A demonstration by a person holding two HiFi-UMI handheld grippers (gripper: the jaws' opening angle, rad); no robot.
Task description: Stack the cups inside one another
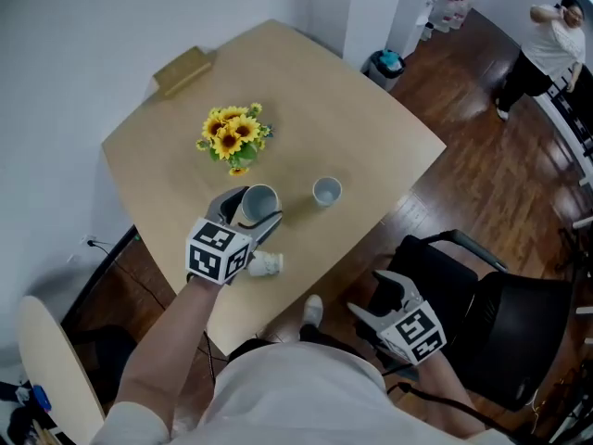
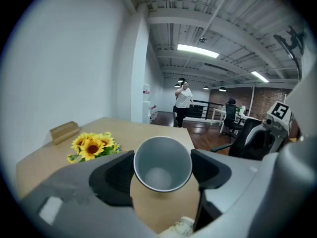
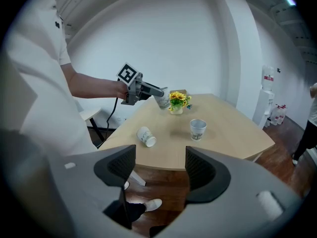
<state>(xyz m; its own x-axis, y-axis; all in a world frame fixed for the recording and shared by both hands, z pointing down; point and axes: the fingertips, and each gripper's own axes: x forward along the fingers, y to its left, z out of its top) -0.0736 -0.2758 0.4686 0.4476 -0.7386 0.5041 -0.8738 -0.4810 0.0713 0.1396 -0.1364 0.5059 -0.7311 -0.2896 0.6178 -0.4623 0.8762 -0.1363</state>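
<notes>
My left gripper (image 1: 254, 210) is shut on a grey paper cup (image 1: 261, 198), lifted off the table (image 1: 371, 128) and tipped so its open mouth faces back along the jaws. In the left gripper view the cup (image 2: 161, 157) fills the gap between both pads, and the left gripper (image 2: 162, 176) hangs over the tabletop. A second cup (image 1: 326, 191) stands upright mid-table. A third, patterned cup (image 1: 266, 264) lies on its side near the front edge. My right gripper (image 1: 387, 306) is open and empty, off the table's front corner; the right gripper (image 3: 156, 170) looks at the table from outside.
A small vase of sunflowers (image 1: 233, 137) stands behind the held cup. A wooden block (image 1: 183, 69) lies at the far corner. A black office chair (image 1: 482, 327) is at my right, a pale round seat (image 1: 51, 360) at my left. A person (image 1: 547, 49) stands far off.
</notes>
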